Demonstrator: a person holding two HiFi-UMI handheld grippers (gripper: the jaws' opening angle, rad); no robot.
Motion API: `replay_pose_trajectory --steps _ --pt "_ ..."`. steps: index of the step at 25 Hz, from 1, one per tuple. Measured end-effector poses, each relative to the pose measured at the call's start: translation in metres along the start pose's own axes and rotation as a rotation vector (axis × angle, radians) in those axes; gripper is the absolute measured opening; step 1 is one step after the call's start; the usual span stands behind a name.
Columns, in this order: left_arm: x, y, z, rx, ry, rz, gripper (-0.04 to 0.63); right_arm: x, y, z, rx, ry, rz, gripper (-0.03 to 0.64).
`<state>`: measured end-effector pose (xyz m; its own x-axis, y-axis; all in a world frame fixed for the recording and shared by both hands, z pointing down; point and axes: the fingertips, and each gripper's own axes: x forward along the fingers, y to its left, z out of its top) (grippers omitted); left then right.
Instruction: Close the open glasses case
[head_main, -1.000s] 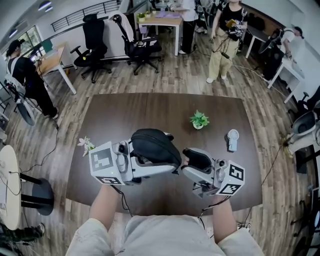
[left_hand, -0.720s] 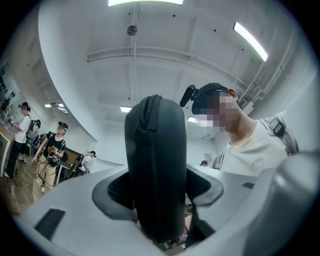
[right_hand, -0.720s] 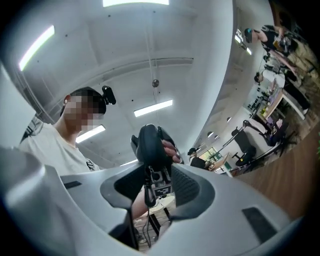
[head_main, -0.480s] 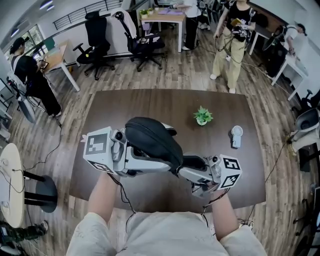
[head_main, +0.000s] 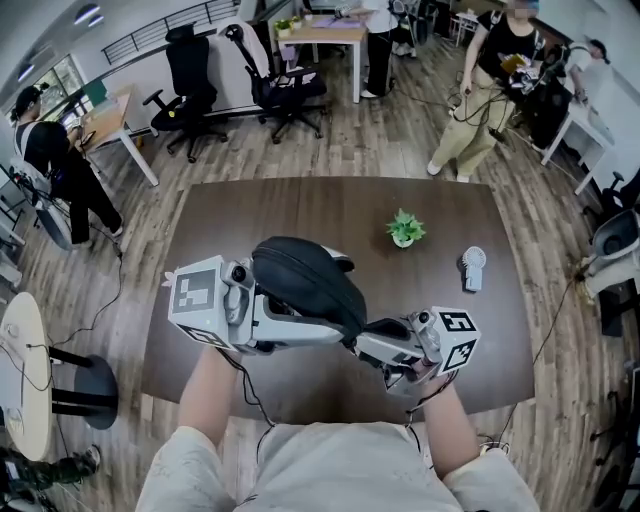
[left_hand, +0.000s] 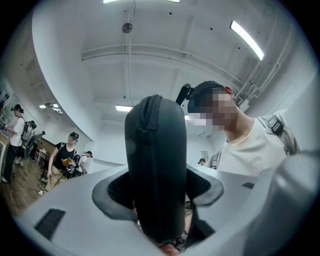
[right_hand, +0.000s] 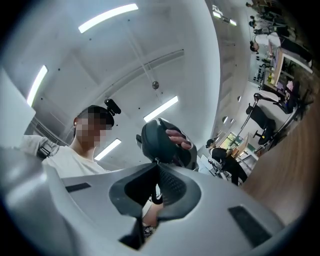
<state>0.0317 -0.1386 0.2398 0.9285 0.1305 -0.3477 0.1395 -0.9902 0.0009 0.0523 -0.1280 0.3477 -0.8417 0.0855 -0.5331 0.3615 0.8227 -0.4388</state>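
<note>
Held above the table (head_main: 300, 215) in the left gripper's (head_main: 300, 330) clamp, the glasses case (head_main: 305, 285) meets the right gripper (head_main: 375, 337), whose jaws have just pinched shut on its zipper pull (right_hand: 157, 162), apparently ready to zip it closed.

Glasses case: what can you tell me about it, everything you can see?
The glasses case is a black, rounded, fabric-looking shell with a zipper seam along its edge. It is held above the brown table, clamped across its middle by the left gripper. The right gripper, whose jaws have just closed, seems to pinch its zipper pull. How far it is zipped is unclear.
</note>
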Motion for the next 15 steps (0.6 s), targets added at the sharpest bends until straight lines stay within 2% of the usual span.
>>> replay_pose_trajectory --steps 8,12,15 --pt "0.001 -0.004 -0.022 -0.015 0.078 0.004 0.279 -0.007 -0.005 -0.011 -0.016 0.031 -0.038 0.003" --pt "0.012 -0.004 -0.025 0.064 0.118 0.040 0.278 -0.011 -0.009 -0.015 -0.022 0.044 -0.081 0.003" --pt "0.013 -0.002 -0.031 0.073 0.128 0.064 0.274 -0.023 -0.008 -0.014 -0.024 0.036 -0.108 0.003"
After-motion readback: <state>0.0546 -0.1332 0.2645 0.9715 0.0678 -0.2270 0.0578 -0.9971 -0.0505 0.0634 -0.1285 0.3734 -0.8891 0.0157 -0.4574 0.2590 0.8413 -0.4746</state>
